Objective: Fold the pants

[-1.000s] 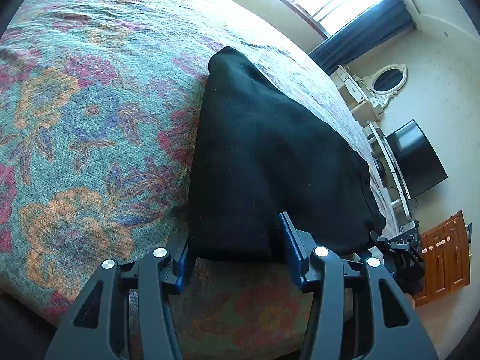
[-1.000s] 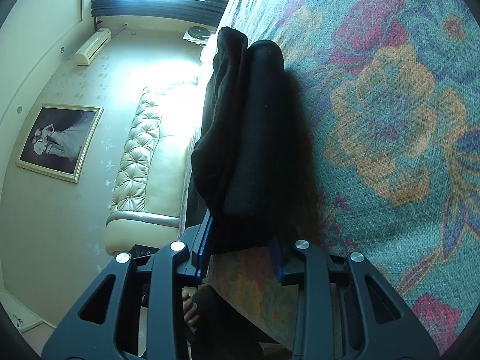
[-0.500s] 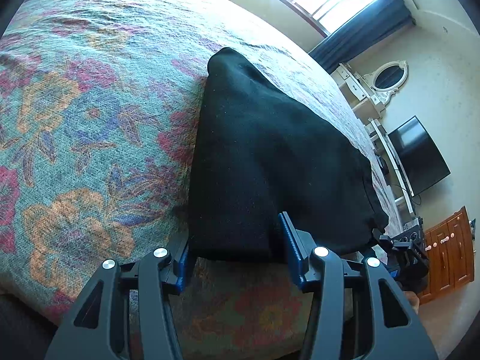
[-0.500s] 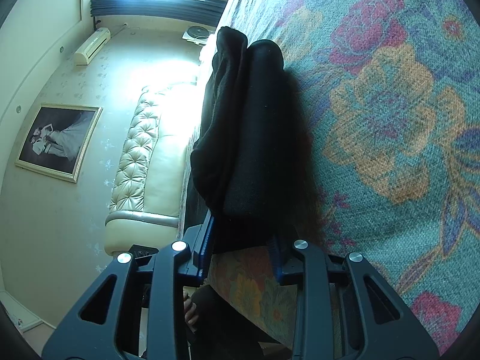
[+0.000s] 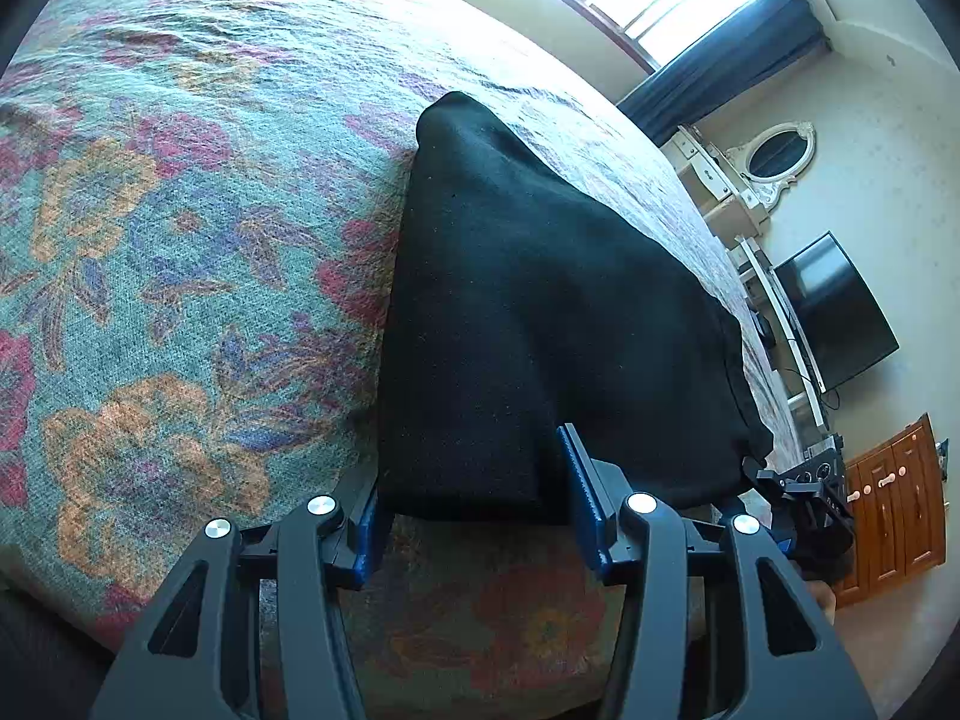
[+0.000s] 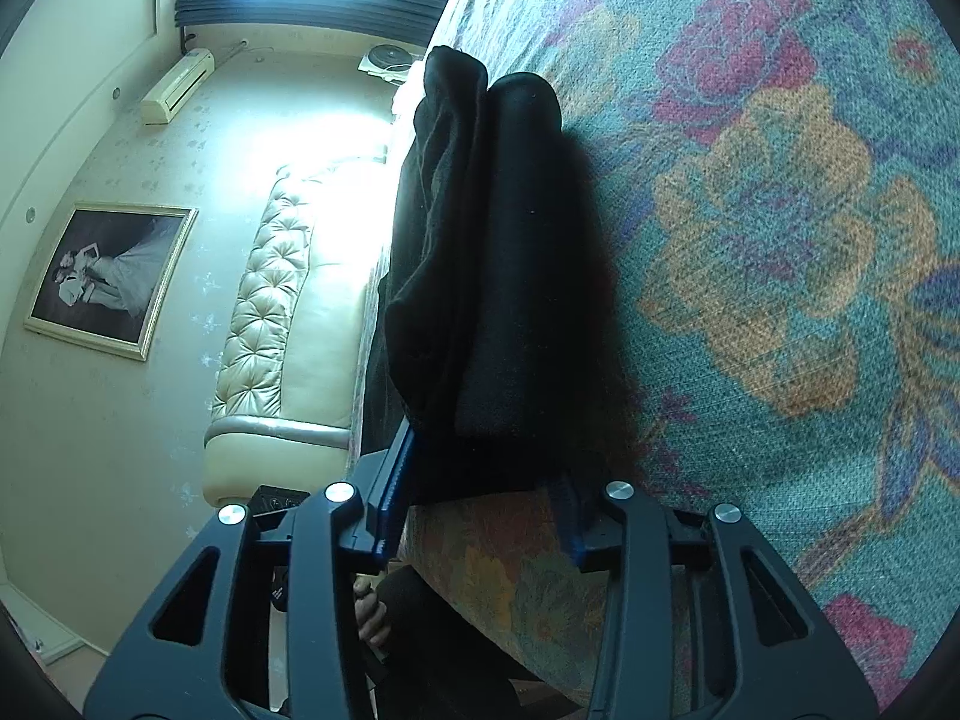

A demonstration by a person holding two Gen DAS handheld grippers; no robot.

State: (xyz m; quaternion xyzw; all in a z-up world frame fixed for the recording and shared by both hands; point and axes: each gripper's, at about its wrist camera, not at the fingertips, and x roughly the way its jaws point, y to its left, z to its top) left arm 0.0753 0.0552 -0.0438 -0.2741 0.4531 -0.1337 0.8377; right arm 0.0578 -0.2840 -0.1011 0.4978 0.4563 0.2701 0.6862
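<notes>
Black folded pants (image 5: pixel 540 324) lie on a floral bedspread (image 5: pixel 180 240), close to the bed's near edge. My left gripper (image 5: pixel 471 504) stands open, and the near left corner of the pants lies between its fingers. Seen from the right wrist, the pants (image 6: pixel 510 252) are a thick stack viewed end-on. My right gripper (image 6: pixel 480 480), turned on its side, straddles that stack at its near end. Its jaws are opening and the pads have come off the cloth. The right gripper (image 5: pixel 792 498) also shows past the pants' right corner in the left wrist view.
The bedspread (image 6: pixel 780 240) stretches wide beyond the pants. A tufted cream headboard (image 6: pixel 270 276) stands past the bed's left side. A television (image 5: pixel 834 312), a dresser with an oval mirror (image 5: pixel 774 156) and a wooden cabinet (image 5: pixel 894 498) line the wall. A hand (image 6: pixel 369 618) shows below the bed edge.
The right gripper's jaws have spread apart and let go of the folded stack. The pants and the left gripper have stayed where they were.
</notes>
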